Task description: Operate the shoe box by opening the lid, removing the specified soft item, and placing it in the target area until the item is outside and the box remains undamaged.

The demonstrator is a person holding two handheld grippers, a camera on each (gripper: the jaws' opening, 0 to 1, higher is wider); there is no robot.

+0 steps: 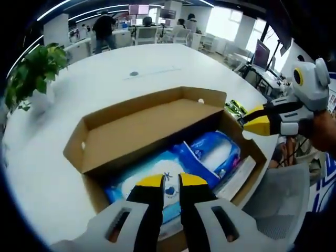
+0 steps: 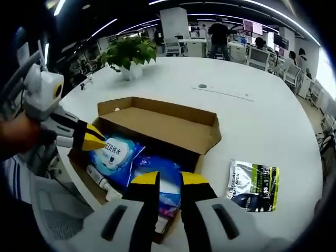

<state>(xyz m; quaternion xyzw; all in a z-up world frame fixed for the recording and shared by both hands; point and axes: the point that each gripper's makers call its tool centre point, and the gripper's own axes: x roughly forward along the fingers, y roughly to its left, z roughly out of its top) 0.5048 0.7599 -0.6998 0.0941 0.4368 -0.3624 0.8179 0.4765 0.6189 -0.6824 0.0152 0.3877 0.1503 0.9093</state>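
Observation:
An open cardboard shoe box sits on the white round table, its lid folded back and standing up. Inside lie soft blue-and-white packs: a pale one and a darker blue one. My left gripper hovers over the pale pack, jaws close together, holding nothing. My right gripper hangs by the box's right corner, tips together. In the right gripper view the box shows a pack with printed letters and a blue pack under my right gripper; the left gripper points at the lettered pack.
A green-and-black pouch lies on the table beside the box, also seen as the pouch. A potted plant stands at the table's far side. A grey chair is at the near edge. People and desks fill the background.

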